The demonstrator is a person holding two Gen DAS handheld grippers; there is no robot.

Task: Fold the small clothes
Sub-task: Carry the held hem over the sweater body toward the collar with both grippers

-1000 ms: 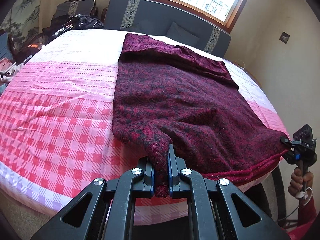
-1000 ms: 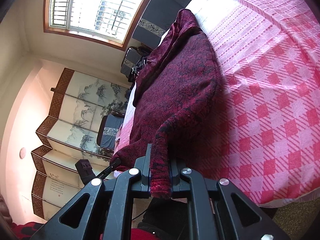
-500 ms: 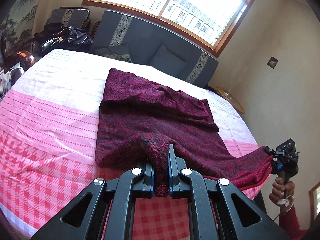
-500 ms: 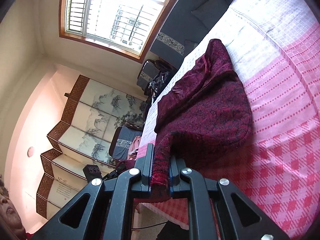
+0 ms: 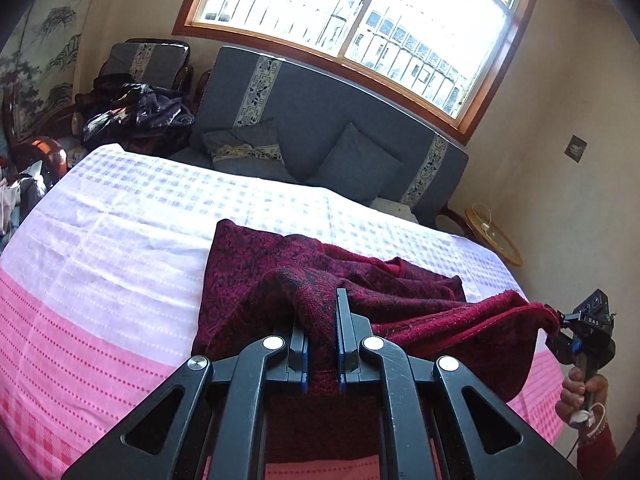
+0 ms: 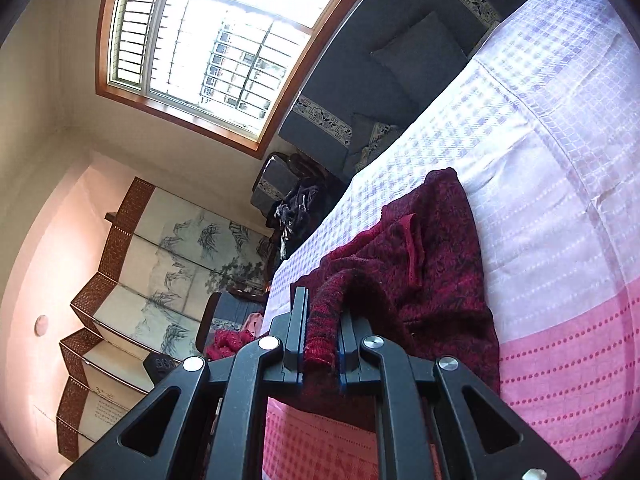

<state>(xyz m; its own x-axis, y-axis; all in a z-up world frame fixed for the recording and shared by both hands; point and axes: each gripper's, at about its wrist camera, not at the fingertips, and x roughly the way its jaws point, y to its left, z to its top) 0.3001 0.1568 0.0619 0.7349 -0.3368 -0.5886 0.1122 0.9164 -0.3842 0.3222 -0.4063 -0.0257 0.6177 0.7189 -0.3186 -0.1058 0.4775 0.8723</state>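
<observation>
A dark red patterned knit garment [image 5: 256, 276] lies on the bed, its near edge lifted and doubled over toward the far end. My left gripper [image 5: 322, 320] is shut on one near corner of it. In the left wrist view my right gripper [image 5: 560, 326] holds the other corner up at the right, with a hand [image 5: 580, 392] below it. From the right wrist view, my right gripper [image 6: 322, 320] is shut on a bunched corner of the garment [image 6: 440, 280], which sags between the two grips.
The bed sheet [image 5: 100, 280] is pink checked near me and white farther off. A dark blue sofa with cushions [image 5: 320, 132] stands past the bed under the window. Dark clothes [image 5: 132, 112] pile on a chair at the left. A painted folding screen [image 6: 160, 264] stands beside the bed.
Both grippers have lifted and carried the garment's near edge toward the far end of the bed. The flat spread cloth is now doubled over, covering much less sheet.
</observation>
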